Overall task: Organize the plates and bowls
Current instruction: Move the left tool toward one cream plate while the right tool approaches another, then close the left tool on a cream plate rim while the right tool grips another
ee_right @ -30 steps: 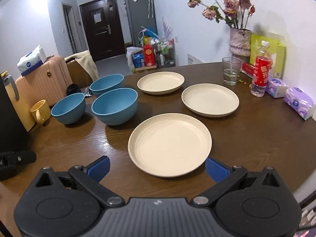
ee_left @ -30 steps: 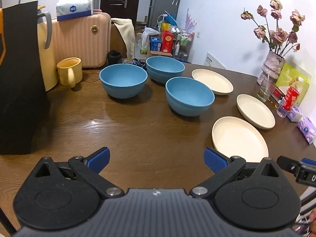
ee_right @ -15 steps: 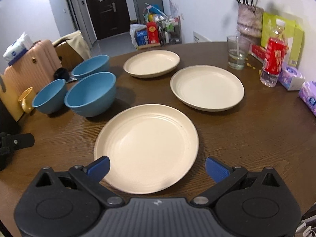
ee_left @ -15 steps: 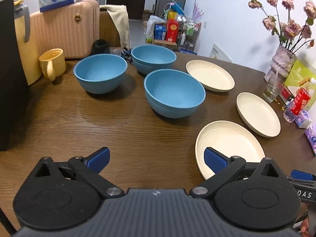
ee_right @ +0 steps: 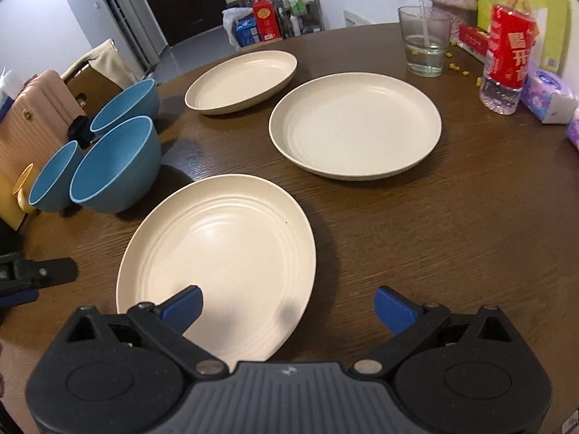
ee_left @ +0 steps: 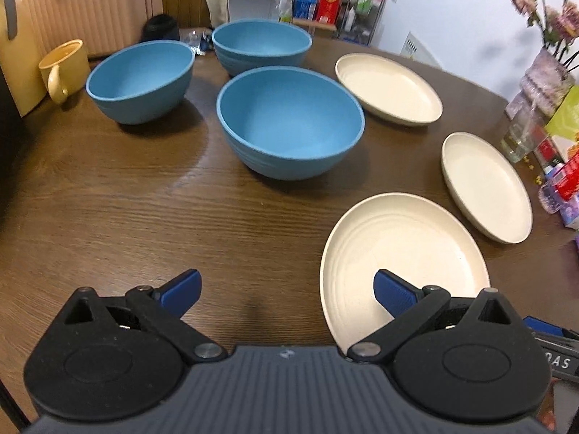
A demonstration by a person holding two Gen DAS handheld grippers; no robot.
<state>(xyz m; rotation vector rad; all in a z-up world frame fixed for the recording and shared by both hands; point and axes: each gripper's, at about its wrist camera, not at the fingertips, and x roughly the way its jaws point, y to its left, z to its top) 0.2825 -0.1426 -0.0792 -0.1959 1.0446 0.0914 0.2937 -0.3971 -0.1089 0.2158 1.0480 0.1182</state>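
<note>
My left claw [ee_left: 287,289] is spread wide and holding nothing, poised low over the brown tabletop [ee_left: 126,195], its right blue pad over the near edge of the nearest plate [ee_left: 401,253]. My right claw [ee_right: 287,305] is just as wide, nothing between its pads either, its left pad above that same nearest plate [ee_right: 220,246] and its right pad above bare wood. Three cream plates lie flat and separate, none stacked: the nearest one under my claws, the middle plate [ee_right: 356,124] beyond it, and the far plate [ee_right: 242,81] near the back edge. Over on the left side sit three blue bowls, all upright and apart from the plates: the nearest bowl [ee_left: 289,121] straight ahead of my left claw, the left bowl [ee_left: 141,79] beside it, and the far bowl [ee_left: 260,45] behind them both. From the right-hand camera the bowls bunch close together; whether any of them touch, I cannot tell. A yellow mug [ee_left: 65,68] stands just left of the left bowl. On the right side of the tabletop, a drinking glass [ee_right: 425,45] and a red-labelled bottle [ee_right: 506,54] stand near the middle plate, clear of it.
</note>
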